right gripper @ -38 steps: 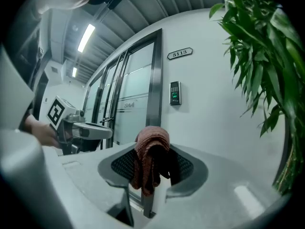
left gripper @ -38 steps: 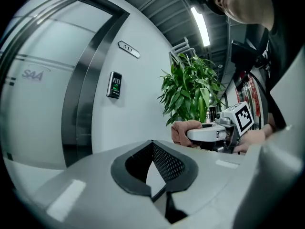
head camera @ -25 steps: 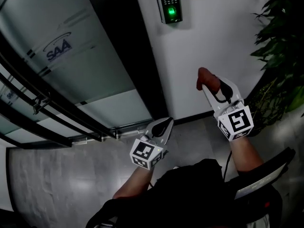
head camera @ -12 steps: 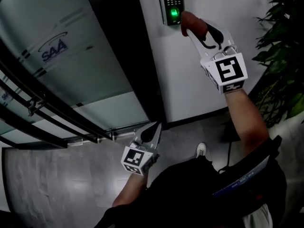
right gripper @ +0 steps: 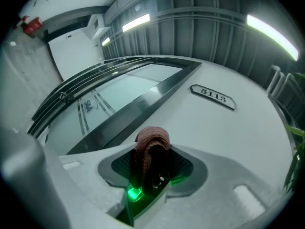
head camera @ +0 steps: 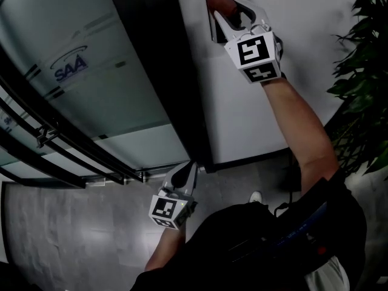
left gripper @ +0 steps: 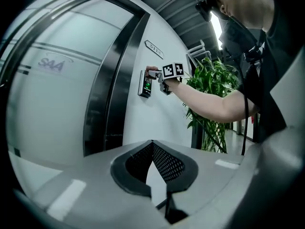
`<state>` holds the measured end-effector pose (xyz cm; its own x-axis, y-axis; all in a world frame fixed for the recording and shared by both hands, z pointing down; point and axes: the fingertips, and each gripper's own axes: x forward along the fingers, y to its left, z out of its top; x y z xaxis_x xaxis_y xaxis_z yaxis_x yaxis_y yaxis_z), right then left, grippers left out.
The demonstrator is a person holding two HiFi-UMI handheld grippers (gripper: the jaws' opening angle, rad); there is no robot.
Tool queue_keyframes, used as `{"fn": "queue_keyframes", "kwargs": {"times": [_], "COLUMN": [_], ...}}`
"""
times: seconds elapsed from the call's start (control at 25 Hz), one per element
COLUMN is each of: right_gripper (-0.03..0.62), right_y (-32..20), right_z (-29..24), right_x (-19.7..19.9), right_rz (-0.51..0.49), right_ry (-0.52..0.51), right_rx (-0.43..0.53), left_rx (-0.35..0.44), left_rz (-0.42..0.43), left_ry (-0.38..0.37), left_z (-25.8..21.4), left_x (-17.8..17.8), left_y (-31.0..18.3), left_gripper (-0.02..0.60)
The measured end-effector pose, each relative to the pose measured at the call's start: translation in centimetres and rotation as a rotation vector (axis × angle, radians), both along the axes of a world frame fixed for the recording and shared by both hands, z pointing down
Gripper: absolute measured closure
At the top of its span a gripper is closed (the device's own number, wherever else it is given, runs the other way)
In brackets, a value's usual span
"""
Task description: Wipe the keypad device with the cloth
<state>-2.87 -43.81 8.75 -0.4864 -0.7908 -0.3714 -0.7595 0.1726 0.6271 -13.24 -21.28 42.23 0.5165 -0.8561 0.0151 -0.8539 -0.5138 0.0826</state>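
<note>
On the white wall at the top of the head view is the dark keypad device (head camera: 211, 24), with my raised right gripper (head camera: 225, 10) covering most of it. That gripper is shut on a folded reddish-brown cloth (head camera: 218, 1), which it presses against the device's face. In the right gripper view the cloth (right gripper: 151, 140) stands up between the jaws, and the keypad's green light (right gripper: 135, 193) glows just beneath it. My left gripper (head camera: 188, 166) hangs low by the door's foot, shut on nothing. From there the keypad (left gripper: 144, 84) shows small and far off.
A frosted glass door (head camera: 91, 71) with a dark frame and bar handles (head camera: 48, 132) stands left of the keypad. A number plate (right gripper: 213, 97) is fixed to the wall above it. A leafy plant (head camera: 364, 83) stands at the right. Grey tiled floor (head camera: 73, 235) lies below.
My right gripper has risen with the cloth from waist height to the keypad and now covers it. The left gripper has drifted slightly down and left.
</note>
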Motion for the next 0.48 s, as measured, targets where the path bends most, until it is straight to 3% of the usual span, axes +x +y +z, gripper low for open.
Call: {"fn": "queue_keyframes", "kwargs": {"times": [0.48], "right_gripper": [0.448], "right_y": [-2.1], "right_z": [-0.1], "right_x": [-1.5], "right_rz": [0.081], "right_ry": [0.114], "right_rx": [0.098], "left_rx": [-0.028], "left_rz": [-0.013], "left_ry": [0.001], "left_z": [0.9], "left_x": [0.5], "left_y": [-1.7], "left_gripper": [0.565]}}
